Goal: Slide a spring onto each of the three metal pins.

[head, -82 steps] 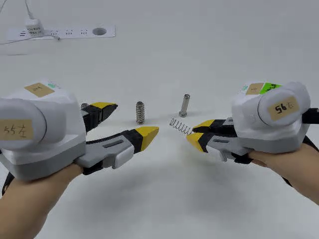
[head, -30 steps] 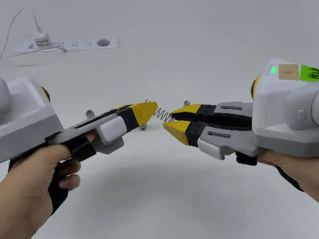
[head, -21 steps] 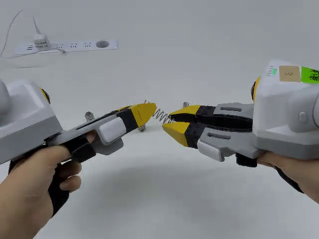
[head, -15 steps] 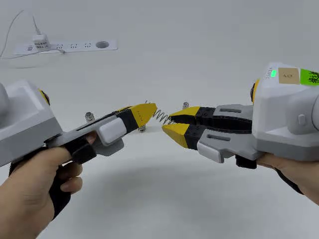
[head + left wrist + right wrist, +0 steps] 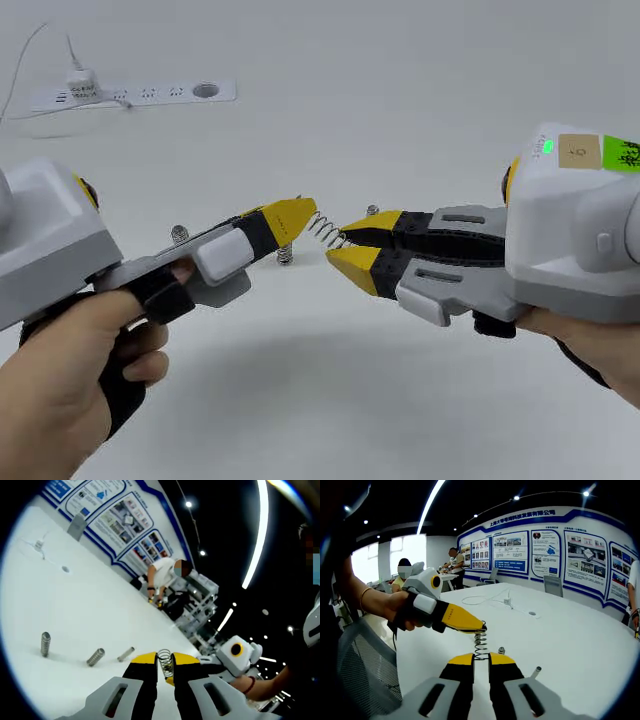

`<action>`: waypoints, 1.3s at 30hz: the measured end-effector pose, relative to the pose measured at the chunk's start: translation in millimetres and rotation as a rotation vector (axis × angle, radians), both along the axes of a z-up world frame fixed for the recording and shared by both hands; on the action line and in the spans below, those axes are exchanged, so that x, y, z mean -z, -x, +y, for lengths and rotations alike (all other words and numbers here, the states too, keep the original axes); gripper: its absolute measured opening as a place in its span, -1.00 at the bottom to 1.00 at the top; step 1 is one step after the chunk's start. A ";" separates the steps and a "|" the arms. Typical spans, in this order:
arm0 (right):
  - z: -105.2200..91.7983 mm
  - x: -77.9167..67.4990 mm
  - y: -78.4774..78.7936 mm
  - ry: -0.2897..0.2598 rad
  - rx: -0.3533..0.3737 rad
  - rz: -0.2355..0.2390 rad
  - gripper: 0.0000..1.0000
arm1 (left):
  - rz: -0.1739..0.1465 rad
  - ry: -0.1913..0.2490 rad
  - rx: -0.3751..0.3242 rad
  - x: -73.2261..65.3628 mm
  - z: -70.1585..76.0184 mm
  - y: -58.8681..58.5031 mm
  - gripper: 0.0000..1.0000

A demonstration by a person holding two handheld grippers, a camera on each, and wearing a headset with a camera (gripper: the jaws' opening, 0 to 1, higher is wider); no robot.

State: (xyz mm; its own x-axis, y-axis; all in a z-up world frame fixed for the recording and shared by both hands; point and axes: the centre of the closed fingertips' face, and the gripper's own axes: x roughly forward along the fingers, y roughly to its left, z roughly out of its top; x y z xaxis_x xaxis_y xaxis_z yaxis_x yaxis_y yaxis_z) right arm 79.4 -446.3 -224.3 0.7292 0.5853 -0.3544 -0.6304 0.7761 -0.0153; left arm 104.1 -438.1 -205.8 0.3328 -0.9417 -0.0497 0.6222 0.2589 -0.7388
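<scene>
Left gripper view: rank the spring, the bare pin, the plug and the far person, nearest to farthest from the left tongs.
1. Spring, gripped in the left tongs.
2. Bare pin, on the table just left of them.
3. Plug, far up the table, upper left.
4. Far person, beyond the table's end.

The right gripper (image 5: 480, 659) was seen along its own length, its yellow-tipped fingers (image 5: 462, 660) set close together on the lower end of a small spring (image 5: 480, 642), which was held upright above them. The upper end of the spring was pinched at the yellow tip of the left gripper (image 5: 479, 627), which reached in from the left and was carried by a hand (image 5: 402, 609). Beyond the fingers, a metal pin (image 5: 535, 672) was seen on the white table (image 5: 580, 635), and a second pin (image 5: 501, 650) was partly hidden just behind the right-hand finger. A white power strip (image 5: 508, 601) with its cable was seen farther back on the table.
</scene>
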 end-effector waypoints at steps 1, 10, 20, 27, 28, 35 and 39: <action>0.2 0.1 0.3 -0.001 0.000 0.001 -0.77 | 0.001 0.000 0.001 0.0 0.2 0.2 -0.79; -0.8 1.4 -2.1 0.006 0.023 0.006 -0.66 | -0.057 -0.034 0.000 -6.8 -1.3 1.2 -0.79; -9.0 8.9 -3.9 -0.002 0.077 0.067 -0.39 | -0.276 -0.166 -0.003 -18.7 -4.1 -3.1 -0.79; -17.8 14.7 -2.1 -0.001 0.121 0.102 -0.22 | -0.376 -0.231 0.001 -18.5 -10.2 -4.4 -0.79; -19.1 15.4 -1.7 -0.002 0.128 0.106 -0.19 | -0.396 -0.246 0.000 -18.1 -10.9 -5.0 -0.79; -30.2 21.6 2.7 -0.003 0.177 0.136 0.05 | -0.556 -0.336 0.038 -15.5 -20.1 -6.9 -0.79; -36.5 24.6 6.3 -0.004 0.199 0.147 0.11 | -0.632 -0.375 0.053 -14.6 -27.1 -11.7 -0.79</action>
State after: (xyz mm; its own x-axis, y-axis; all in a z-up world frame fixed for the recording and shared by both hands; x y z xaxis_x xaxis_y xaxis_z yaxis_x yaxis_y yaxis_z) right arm 73.2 -482.8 -248.9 0.7710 0.4367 -0.4634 -0.4599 0.8853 0.0691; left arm 115.7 -465.2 -191.3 0.3594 -0.9145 -0.1857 0.9185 0.3818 -0.1028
